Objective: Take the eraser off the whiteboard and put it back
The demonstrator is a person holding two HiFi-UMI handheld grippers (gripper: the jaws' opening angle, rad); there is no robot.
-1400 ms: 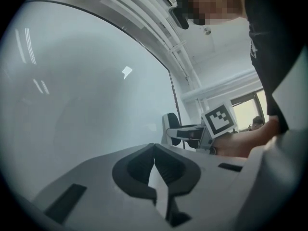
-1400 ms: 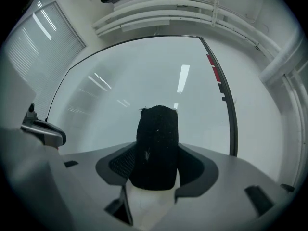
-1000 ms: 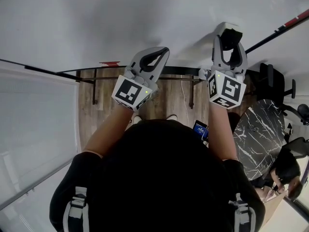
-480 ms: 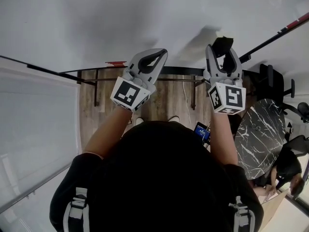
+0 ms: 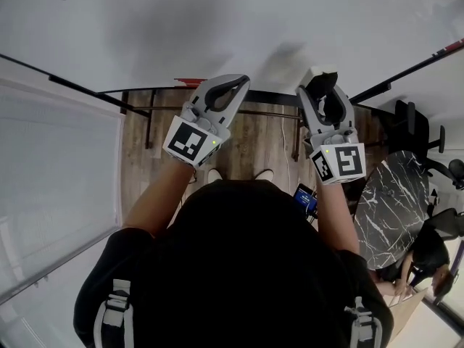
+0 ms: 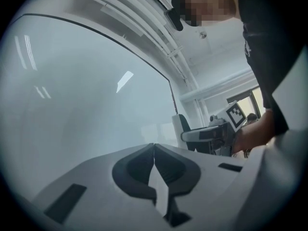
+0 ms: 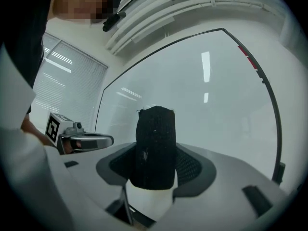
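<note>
The whiteboard (image 5: 145, 27) fills the top of the head view, straight ahead of both grippers. My right gripper (image 5: 323, 78) is shut on the eraser (image 5: 322, 87), which has a white body and a black felt face. In the right gripper view the eraser (image 7: 154, 143) stands upright between the jaws, just short of the whiteboard (image 7: 202, 100). My left gripper (image 5: 243, 80) is shut with nothing in it, its tips near the board's lower edge. In the left gripper view its jaws (image 6: 154, 150) meet in front of the whiteboard (image 6: 72, 90).
Under the board are its dark frame legs (image 5: 151, 125) on a wood floor (image 5: 254, 147). A black marble table (image 5: 391, 201), office chairs (image 5: 409, 125) and another person (image 5: 424, 256) are at the right. Window blinds (image 5: 51, 172) are at the left.
Both grippers have slid leftward along the board. The right one moved farther, turning and dropping slightly with the eraser still in it. The left one stayed shut.
</note>
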